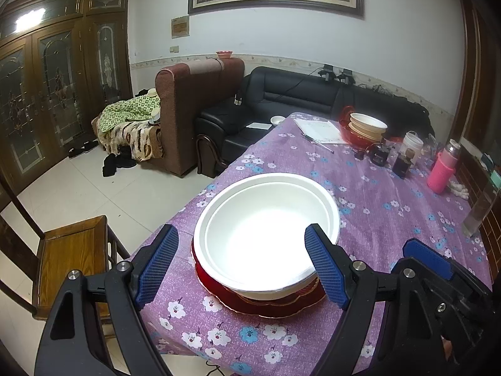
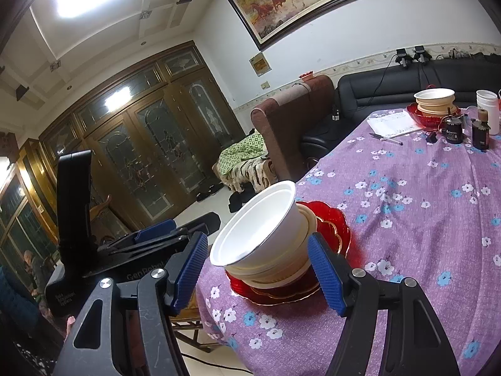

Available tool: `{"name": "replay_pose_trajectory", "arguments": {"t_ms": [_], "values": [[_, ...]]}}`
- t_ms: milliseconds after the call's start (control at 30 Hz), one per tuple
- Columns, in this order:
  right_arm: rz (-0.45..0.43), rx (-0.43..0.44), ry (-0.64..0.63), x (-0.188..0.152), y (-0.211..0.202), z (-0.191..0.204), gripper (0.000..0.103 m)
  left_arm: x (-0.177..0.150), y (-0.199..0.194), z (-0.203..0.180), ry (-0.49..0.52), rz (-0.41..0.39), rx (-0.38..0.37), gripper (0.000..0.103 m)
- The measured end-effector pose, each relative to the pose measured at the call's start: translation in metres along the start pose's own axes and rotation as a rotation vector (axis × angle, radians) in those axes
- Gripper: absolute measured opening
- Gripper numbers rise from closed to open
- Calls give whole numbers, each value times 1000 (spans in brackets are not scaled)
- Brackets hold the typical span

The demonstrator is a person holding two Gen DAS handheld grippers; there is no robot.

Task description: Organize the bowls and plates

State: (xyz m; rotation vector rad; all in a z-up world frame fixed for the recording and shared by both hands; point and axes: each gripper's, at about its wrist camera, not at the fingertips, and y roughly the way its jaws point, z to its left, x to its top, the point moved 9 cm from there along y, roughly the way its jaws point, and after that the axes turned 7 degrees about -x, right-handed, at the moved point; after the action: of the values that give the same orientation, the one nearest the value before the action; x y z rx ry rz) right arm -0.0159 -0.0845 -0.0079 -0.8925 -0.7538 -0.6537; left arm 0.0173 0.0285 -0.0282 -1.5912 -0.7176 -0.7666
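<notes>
A white bowl (image 1: 266, 228) sits on top of a stack of cream bowls (image 2: 281, 269) on red plates (image 1: 275, 304) near the table's front-left corner. My left gripper (image 1: 242, 266) is open, one finger on each side of the white bowl, not touching it. My right gripper (image 2: 260, 272) is open just in front of the same stack (image 2: 260, 232); it also shows at the right of the left wrist view (image 1: 429, 257). A second stack of cream bowls in a red plate (image 1: 366, 127) stands at the table's far side.
The table has a purple flowered cloth (image 1: 391, 206). At its far end lie papers (image 1: 319, 130), a pen, dark jars (image 2: 452, 130), a white container (image 2: 488, 106) and a pink bottle (image 1: 441, 172). A wooden chair (image 1: 69, 257) stands left of the table.
</notes>
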Motion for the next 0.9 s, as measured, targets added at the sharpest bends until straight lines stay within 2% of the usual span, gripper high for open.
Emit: {"name": "replay_pose_trajectory", "arguments": {"t_ms": [567,900], "values": [[-3,-4,27,0,0,-1,70,-13,6,1,-13,26,-18,84],[4,0,32,-2,2,1,72,-10,3,2,-3,-5,11,84]]}}
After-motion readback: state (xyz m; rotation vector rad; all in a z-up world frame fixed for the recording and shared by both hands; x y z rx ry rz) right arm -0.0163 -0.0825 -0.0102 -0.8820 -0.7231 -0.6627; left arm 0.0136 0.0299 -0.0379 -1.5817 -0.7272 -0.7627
